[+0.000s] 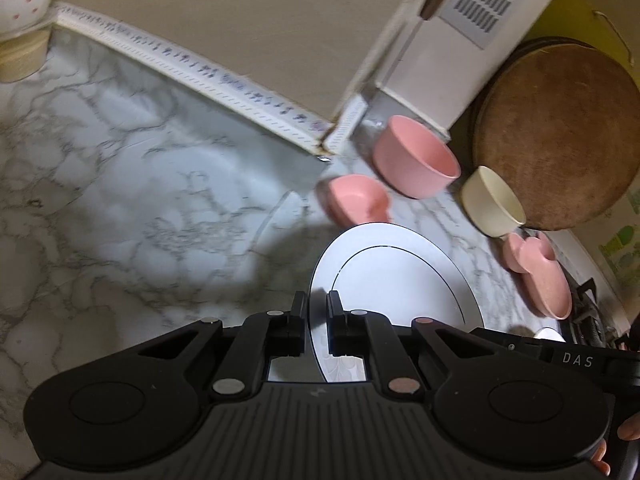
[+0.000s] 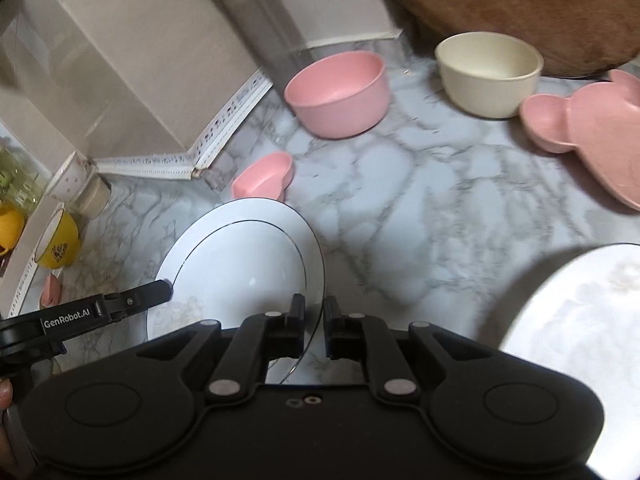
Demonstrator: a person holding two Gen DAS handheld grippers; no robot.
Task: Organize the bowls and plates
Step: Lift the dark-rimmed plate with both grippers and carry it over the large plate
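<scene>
Both grips on same white plate (image 2: 240, 264): left hand-held gripper (image 1: 318, 312) pinching its left rim, right hand-held gripper (image 2: 314, 314) pinching opposite rim. Plate apparently lifted clear of marble desk (image 2: 420, 208). Pink bowl (image 2: 338, 92), cream bowl (image 2: 488, 74) well ahead; second white plate (image 2: 580, 312) just right. Likely best: keep level, move both together, avoid twisting rim.

Both wrist views look steeply down along their fingers, close over the marble counter (image 1: 120, 168), left one facing the corner wall, right one beside it, sharing the white plate (image 2: 240, 256) and pink bowl (image 1: 416, 160).
</scene>
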